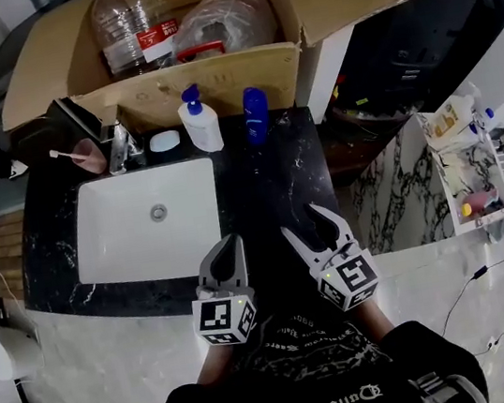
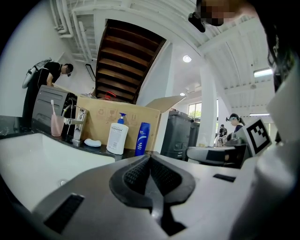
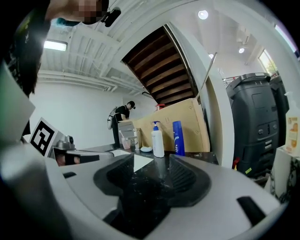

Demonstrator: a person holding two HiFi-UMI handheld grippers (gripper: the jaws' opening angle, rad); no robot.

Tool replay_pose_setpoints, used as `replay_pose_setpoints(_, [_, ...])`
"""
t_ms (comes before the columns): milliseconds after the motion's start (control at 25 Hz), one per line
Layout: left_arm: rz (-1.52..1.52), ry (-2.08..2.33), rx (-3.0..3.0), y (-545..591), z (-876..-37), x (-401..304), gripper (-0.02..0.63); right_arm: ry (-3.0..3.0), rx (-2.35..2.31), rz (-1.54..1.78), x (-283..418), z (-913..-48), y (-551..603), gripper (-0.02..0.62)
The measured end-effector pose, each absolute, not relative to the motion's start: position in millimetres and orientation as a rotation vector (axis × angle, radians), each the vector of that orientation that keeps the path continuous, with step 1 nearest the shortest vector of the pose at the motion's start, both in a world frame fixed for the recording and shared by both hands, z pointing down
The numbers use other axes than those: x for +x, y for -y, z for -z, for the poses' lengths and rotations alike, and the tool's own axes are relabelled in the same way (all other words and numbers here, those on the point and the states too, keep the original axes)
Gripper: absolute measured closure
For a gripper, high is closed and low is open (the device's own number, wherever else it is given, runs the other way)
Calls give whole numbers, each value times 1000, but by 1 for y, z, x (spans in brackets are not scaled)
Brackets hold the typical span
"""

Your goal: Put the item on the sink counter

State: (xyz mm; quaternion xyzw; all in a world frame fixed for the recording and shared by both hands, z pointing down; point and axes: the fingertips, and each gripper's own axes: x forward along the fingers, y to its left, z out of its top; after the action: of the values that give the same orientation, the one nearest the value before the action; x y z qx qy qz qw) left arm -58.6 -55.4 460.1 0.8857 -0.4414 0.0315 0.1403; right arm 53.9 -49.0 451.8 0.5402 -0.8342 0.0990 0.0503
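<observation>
On the black marble counter (image 1: pixel 268 184) a white pump bottle (image 1: pixel 198 121) and a blue bottle (image 1: pixel 255 115) stand upright side by side at the back edge. Both also show in the left gripper view, the pump bottle (image 2: pixel 117 135) left of the blue bottle (image 2: pixel 142 139). My left gripper (image 1: pixel 229 244) hovers over the counter's front edge, its jaws shut together with nothing in them. Just to its right, my right gripper (image 1: pixel 303 221) is open and empty, pointing toward the blue bottle (image 3: pixel 177 138). Both grippers are well short of the bottles.
A white sink basin (image 1: pixel 105 229) fills the counter's left part, with a faucet (image 1: pixel 119 141), a soap bar (image 1: pixel 164 141) and a pink cup (image 1: pixel 88 156) holding a toothbrush behind it. An open cardboard box (image 1: pixel 214 83) with clear plastic bottles stands behind. A white shelf (image 1: pixel 470 171) stands at the right.
</observation>
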Motion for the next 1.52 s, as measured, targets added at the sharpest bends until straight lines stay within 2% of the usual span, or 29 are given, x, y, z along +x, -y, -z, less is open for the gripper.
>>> replay_pose_setpoints(80, [-101,1264,2564,52,-462,-56,598,2557,1620,-315,49,-451,46,384])
replay_pose_setpoints(160, [-112,1247,2576,47,-463,-52,598,2555,1619,-321,48,-452,42,451])
replay_pose_setpoints(280, [-127,1219,2600,42,-464,-44,598,2539,1635,-300,49,-451,40,491])
replay_pose_setpoints(440, [-131,1188,2627,37,-462,-38,598,2525,1650,-300,51,-451,40,590])
replay_pose_setpoints(1520, [-164,1147,2656,26,-468,-30,598,2485,1733,-300,60,-448,37,597])
